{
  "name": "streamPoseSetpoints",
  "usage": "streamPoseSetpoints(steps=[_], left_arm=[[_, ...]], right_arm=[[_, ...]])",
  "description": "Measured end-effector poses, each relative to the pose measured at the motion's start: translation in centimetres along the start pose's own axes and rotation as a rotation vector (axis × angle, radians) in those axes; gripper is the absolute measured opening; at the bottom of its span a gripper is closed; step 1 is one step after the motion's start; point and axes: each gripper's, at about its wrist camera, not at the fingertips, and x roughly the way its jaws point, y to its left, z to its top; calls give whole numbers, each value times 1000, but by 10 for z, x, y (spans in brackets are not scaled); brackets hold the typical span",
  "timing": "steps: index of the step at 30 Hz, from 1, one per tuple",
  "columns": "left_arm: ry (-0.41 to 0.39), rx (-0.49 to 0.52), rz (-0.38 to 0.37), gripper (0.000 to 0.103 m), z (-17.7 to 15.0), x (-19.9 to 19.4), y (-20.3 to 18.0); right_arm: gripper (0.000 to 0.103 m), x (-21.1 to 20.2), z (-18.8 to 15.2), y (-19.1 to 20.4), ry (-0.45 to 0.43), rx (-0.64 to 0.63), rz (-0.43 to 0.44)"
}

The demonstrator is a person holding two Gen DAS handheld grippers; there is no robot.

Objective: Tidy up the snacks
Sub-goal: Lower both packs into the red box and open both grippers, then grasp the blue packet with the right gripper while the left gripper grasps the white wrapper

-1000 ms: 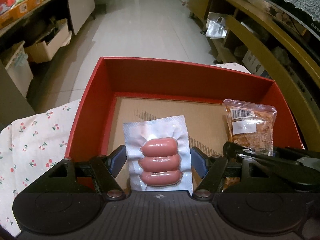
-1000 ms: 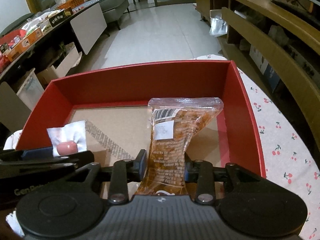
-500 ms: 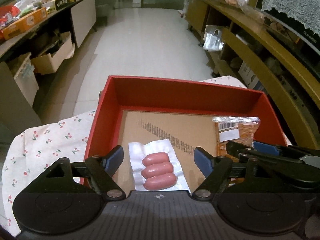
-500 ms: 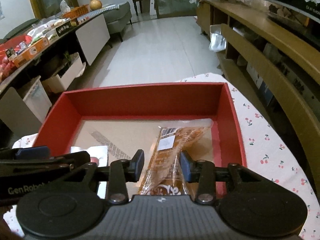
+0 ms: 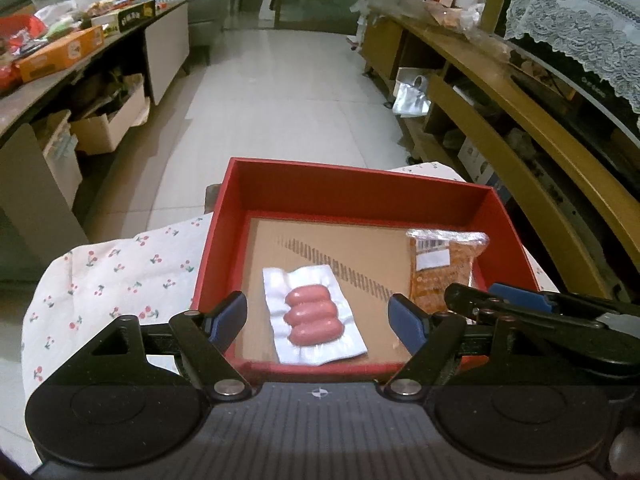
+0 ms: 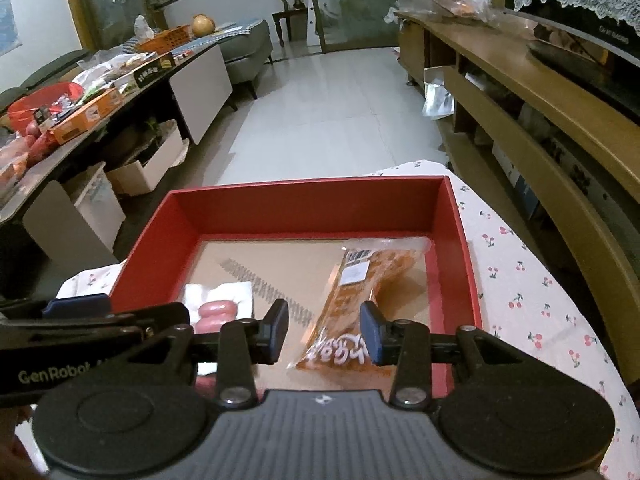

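Observation:
A red box (image 5: 352, 192) (image 6: 304, 200) with a brown cardboard floor stands on a cherry-print cloth. A vacuum pack of three pink sausages (image 5: 314, 320) (image 6: 218, 310) lies flat at its near left. An orange snack bag (image 5: 440, 272) (image 6: 356, 304) lies flat at its right. My left gripper (image 5: 318, 318) is open and empty, raised above the near edge over the sausages. My right gripper (image 6: 324, 332) is open and empty, raised over the near end of the orange bag. Each gripper shows at the edge of the other's view.
The cherry-print cloth (image 5: 120, 272) (image 6: 532, 300) covers the table around the box. A wooden shelf unit (image 6: 540, 120) runs along the right. A cluttered counter (image 6: 80, 96) with boxes stands at the left. Tiled floor (image 5: 280, 92) lies beyond.
Both grippers opened, let go of the sausage pack and the orange bag, and pulled back and up. Both snacks now lie flat in the box.

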Motion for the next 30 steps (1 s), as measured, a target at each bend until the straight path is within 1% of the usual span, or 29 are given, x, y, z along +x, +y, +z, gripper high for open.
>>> streamPoseSetpoints(steps=[11,18,20,22,25,30], left_arm=[[12,19,-19,83,-32,-29,9],[42,21,-35,83,-55,-41,29],[54,10,-32,85,-61,-42,37],[76,-4,-27,85,-66,-40,46],[104,-14,-18,85,-71,-33,56],[153,-16,12,85,-77,-18,71]], right_arm=[[52,-30,-31,14,28,-38,32],[52,-38,-53,34,73,-94,78],[52,-37,-57,41,92,-115,95],[55,-36,-62,46,113,-130,111],[56,-34,-66,50,136,-143,117],[56,-35,-69,41,148,-137,108]])
